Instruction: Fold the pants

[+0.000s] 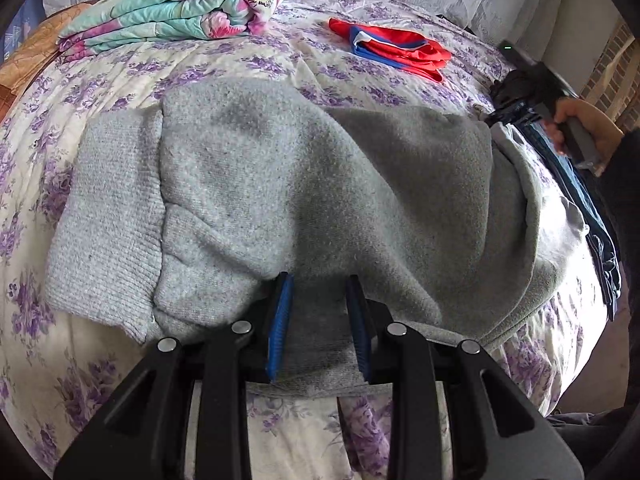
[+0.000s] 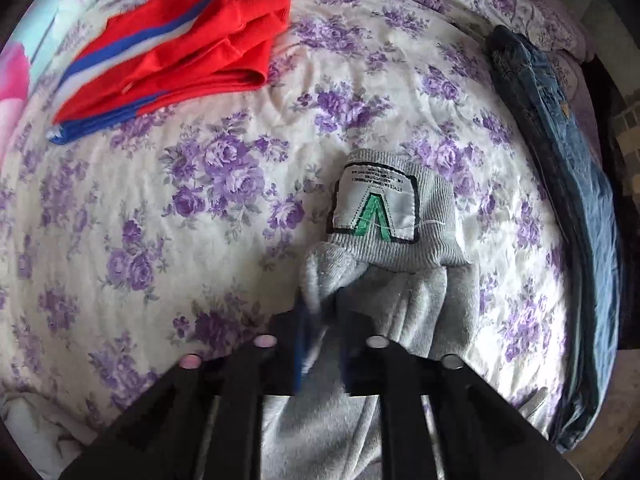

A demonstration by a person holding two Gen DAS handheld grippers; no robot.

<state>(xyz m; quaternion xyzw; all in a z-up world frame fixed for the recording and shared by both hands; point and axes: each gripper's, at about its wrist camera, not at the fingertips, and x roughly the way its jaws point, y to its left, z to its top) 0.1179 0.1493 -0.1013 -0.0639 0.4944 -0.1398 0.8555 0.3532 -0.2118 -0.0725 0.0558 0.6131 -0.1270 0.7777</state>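
Observation:
Grey fleece pants (image 1: pixel 304 184) lie across the floral bedspread (image 1: pixel 248 64), ribbed cuffs at the left. My left gripper (image 1: pixel 320 292) has its blue-padded jaws partly apart around a ribbed cuff edge at the pants' near side. My right gripper (image 2: pixel 324 320) pinches the waistband (image 2: pixel 396 252) of the pants, lifted off the bed, with the white and green label (image 2: pixel 376 208) showing. In the left wrist view the right gripper (image 1: pixel 500 116) is at the pants' far right end, held by a hand.
Folded red and blue shorts (image 1: pixel 392 48) (image 2: pixel 180 56) lie further back on the bed. A folded floral quilt (image 1: pixel 176 8) sits at the back left. Blue jeans (image 2: pixel 560 184) lie along the right edge of the bed (image 1: pixel 580 200).

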